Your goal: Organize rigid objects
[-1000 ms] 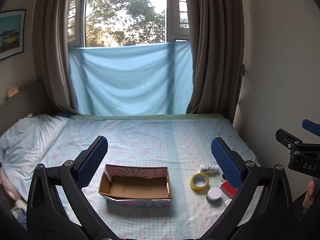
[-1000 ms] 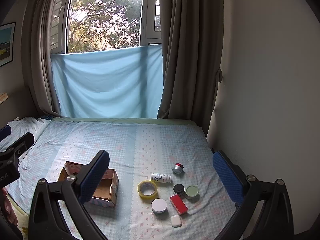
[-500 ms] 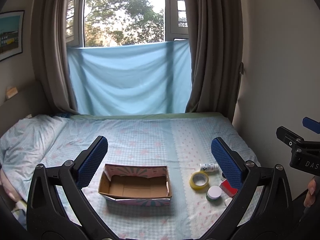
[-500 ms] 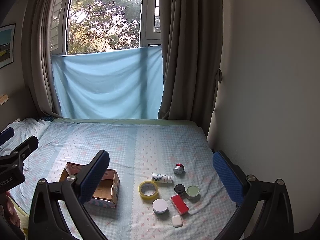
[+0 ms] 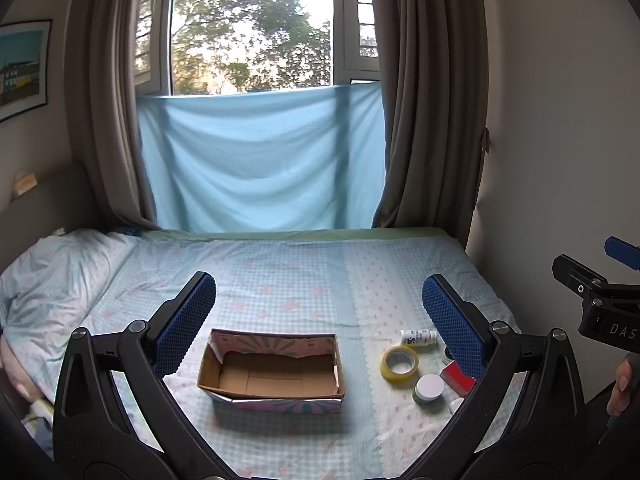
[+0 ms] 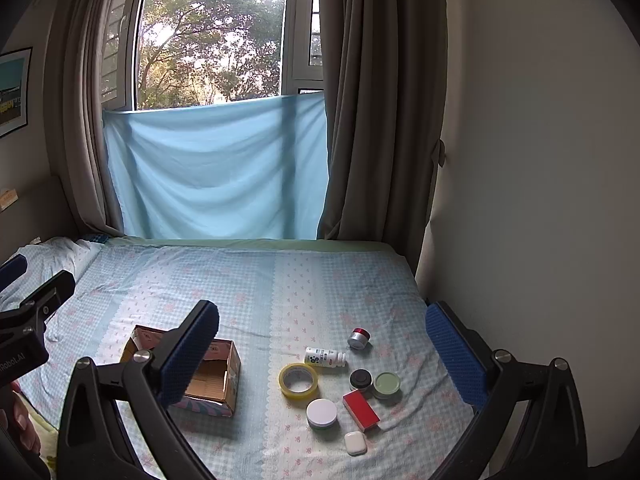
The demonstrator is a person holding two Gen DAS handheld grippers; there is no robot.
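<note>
Cardboard box point(image 5: 272, 376) (nothing inside)

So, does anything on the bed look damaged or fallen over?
Two things. The cardboard box has a torn, ragged rim at its right end. The small white bottle lies on its side, while the jars near it stand upright. Nothing looks spilled.

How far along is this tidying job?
Barely begun. Done: nothing; the cardboard box sits empty. In hand: nothing; both the left hand-held gripper and the right hand-held gripper are open above the bed. Left: the tape roll, white bottle, red box and small jars.
</note>
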